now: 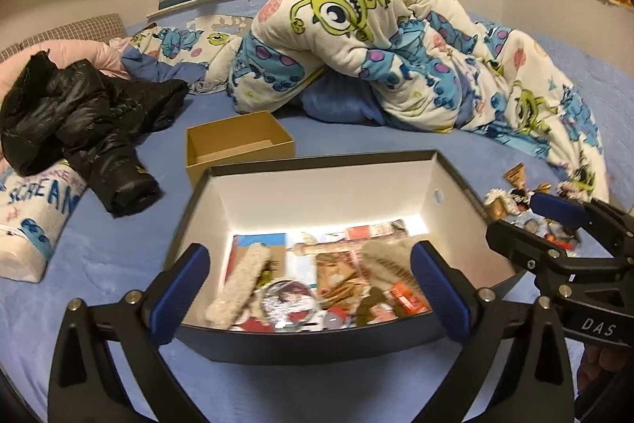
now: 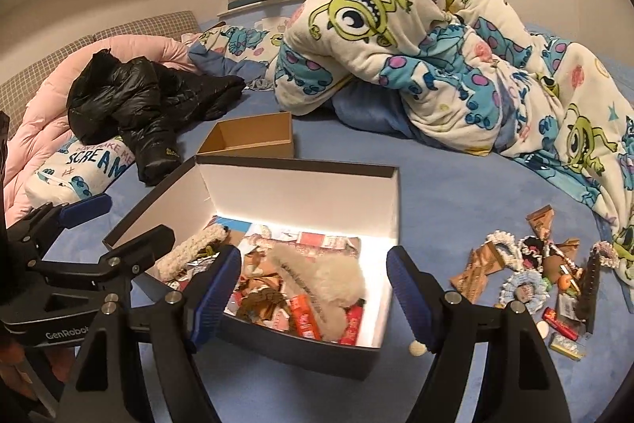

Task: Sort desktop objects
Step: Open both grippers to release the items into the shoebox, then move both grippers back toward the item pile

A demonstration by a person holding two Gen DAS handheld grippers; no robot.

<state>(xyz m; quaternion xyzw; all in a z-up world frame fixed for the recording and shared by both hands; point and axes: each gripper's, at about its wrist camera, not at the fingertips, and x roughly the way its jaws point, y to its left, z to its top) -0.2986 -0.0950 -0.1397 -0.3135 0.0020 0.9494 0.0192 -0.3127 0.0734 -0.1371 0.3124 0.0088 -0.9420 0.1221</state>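
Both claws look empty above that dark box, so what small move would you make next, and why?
Probably swing the open right gripper right, toward the pile of small trinkets on the blue bedsheet. The white-lined dark box already holds items, those remain outside, and the left gripper is open and empty too.

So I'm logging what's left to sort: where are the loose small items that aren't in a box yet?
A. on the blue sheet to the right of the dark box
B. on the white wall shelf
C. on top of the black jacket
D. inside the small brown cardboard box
A: the pile of loose items lies on the blue bed sheet right of the dark box; the brown cardboard box looks empty.
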